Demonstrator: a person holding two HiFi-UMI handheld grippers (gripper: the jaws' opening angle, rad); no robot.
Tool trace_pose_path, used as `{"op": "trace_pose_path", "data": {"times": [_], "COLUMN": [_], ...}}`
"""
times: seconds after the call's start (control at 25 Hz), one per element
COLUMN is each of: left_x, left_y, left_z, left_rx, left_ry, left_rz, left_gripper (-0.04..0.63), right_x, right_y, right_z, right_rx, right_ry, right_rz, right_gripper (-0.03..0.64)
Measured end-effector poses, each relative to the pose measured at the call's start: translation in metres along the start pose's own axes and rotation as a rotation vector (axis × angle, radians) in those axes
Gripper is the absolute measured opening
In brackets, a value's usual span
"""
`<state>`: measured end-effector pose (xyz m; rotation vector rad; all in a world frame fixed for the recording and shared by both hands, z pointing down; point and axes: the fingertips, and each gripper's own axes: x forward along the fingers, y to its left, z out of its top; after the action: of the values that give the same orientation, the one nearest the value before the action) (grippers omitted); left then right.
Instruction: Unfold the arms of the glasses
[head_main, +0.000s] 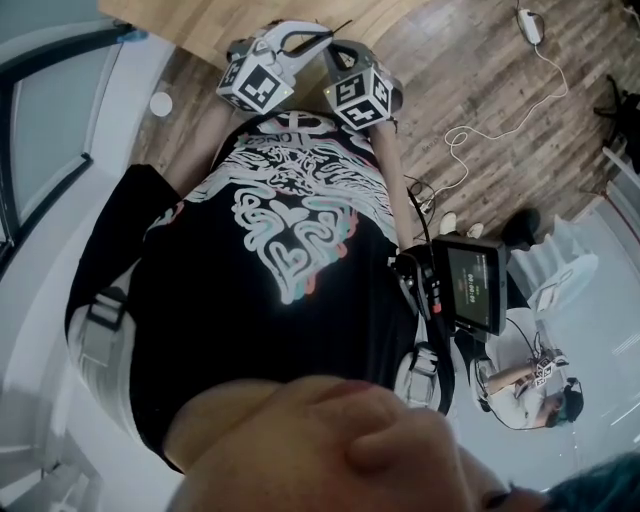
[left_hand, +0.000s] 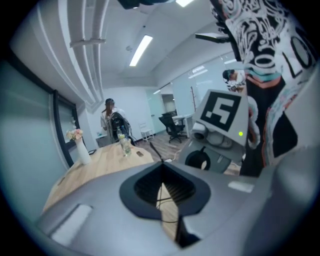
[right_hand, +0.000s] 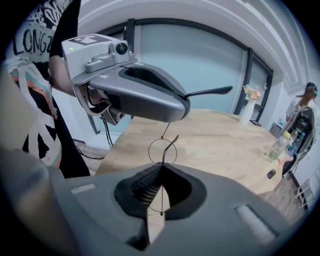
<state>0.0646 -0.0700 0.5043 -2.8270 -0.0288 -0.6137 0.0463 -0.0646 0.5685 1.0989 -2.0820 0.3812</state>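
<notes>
The right gripper (right_hand: 161, 168) has its jaws clenched on the glasses (right_hand: 165, 148), a thin wire pair. One round rim stands just past the jaw tips and more wire runs down between the pads. Just above and touching the same frame, the left gripper (right_hand: 150, 97) is also clamped. A fine wire runs from its underside down to the rim, and a dark arm tip (right_hand: 207, 92) sticks out beyond its jaws. It seems to be holding one arm near its end.

The glasses hang in the air between the two grippers, in front of the person's printed black T-shirt (head_main: 280, 260) and above the near edge of the wooden tabletop (right_hand: 220, 145). Farther along the tabletop are a clear bottle (right_hand: 276, 145) and a white vase (right_hand: 246, 111) of flowers.

The first arm looks to be mid-unfolding, with one gripper steadying the frame and the other drawing the arm. The next move likely calls for a slow swing about the hinge. It should not twist, since the wire looks easy to bend. After that comes a fresh grip for the second arm.
</notes>
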Motion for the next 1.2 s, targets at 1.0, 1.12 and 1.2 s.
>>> {"op": "trace_pose_path", "data": {"times": [1.0, 1.12, 1.2], "left_x": [-0.001, -0.004, -0.004], "left_y": [0.047, 0.049, 0.049], "left_z": [-0.016, -0.019, -0.022], "left_rx": [-0.198, -0.232, -0.264], "left_ry": [0.008, 0.01, 0.004], "left_rz": [0.072, 0.075, 0.072], "left_gripper": [-0.011, -0.011, -0.011], "right_x": [-0.025, -0.029, -0.032], "right_y": [-0.047, -0.056, -0.063], "right_z": [0.009, 0.011, 0.01], "right_rx": [0.227, 0.267, 0.295], "right_ry": [-0.192, -0.211, -0.224], "right_rz": [-0.106, -0.133, -0.167], "right_gripper": [0.002, 0.002, 0.002]}}
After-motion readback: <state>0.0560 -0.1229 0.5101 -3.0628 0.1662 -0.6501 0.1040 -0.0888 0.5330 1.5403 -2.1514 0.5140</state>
